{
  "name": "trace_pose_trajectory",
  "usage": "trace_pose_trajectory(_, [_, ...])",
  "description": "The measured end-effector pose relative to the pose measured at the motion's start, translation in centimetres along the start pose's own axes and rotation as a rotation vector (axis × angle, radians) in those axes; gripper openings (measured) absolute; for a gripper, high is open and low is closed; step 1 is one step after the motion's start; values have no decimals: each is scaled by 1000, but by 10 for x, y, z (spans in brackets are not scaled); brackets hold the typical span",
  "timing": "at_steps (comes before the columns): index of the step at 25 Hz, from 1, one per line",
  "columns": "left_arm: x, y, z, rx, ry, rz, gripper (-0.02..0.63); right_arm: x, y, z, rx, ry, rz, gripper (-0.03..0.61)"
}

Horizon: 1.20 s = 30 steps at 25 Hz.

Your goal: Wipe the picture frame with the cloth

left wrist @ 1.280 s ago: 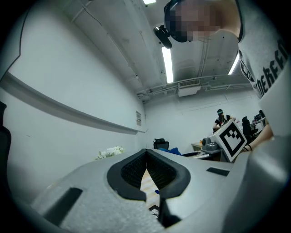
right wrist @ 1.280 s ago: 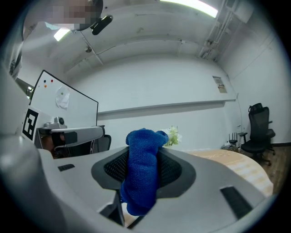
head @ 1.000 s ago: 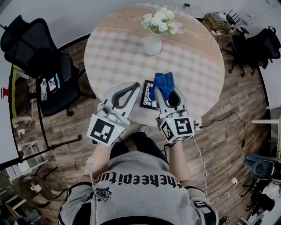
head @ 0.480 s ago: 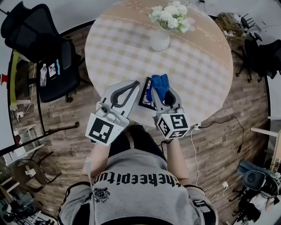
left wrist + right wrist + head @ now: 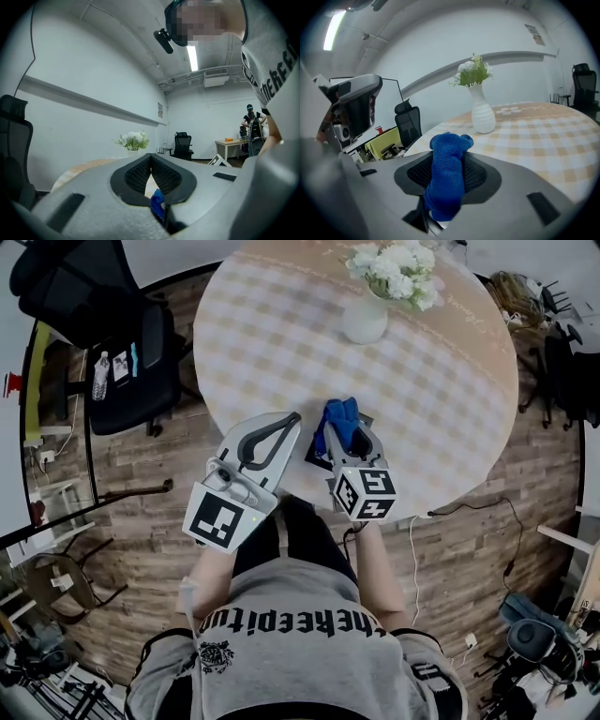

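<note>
The blue cloth [image 5: 339, 418] sticks up bunched from my right gripper [image 5: 345, 429], which is shut on it near the round table's [image 5: 281, 334] front edge. In the right gripper view the cloth [image 5: 447, 173] hangs between the pads of that gripper [image 5: 449, 157]. The dark picture frame [image 5: 315, 452] lies flat under that gripper, with only its left edge showing. My left gripper [image 5: 292, 417] hovers just left of the frame, jaws closed tip to tip and holding nothing. Its own view shows the tips [image 5: 150, 157] meeting, with a bit of blue cloth [image 5: 157, 204] below them.
A white vase [image 5: 366, 322] of white flowers [image 5: 398, 263] stands at the table's far right, also seen as the vase [image 5: 483, 115] ahead of the right gripper. A black office chair [image 5: 112, 324] stands left of the table. A cable [image 5: 469, 507] runs over the wooden floor at the right.
The right gripper with the cloth has shifted left over the frame, hiding more of it. The left gripper has stayed shut beside it. The head view has drifted.
</note>
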State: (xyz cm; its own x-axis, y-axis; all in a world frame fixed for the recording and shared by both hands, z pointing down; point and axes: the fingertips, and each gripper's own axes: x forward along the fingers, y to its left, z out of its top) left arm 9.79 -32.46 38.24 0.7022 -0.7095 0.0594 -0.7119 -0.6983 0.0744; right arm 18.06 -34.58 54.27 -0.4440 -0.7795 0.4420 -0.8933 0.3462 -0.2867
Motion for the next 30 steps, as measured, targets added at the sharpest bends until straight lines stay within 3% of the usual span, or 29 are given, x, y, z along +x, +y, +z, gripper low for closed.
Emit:
trace_pose_trajectory(13, [-20, 16, -17, -12, 40, 42, 15, 47, -17, -48, -130, 268, -165, 153])
trace_pose_trajectory(30, [-14, 0, -15, -12, 33, 4, 15, 11, -60, -52, -180, 348, -302, 149])
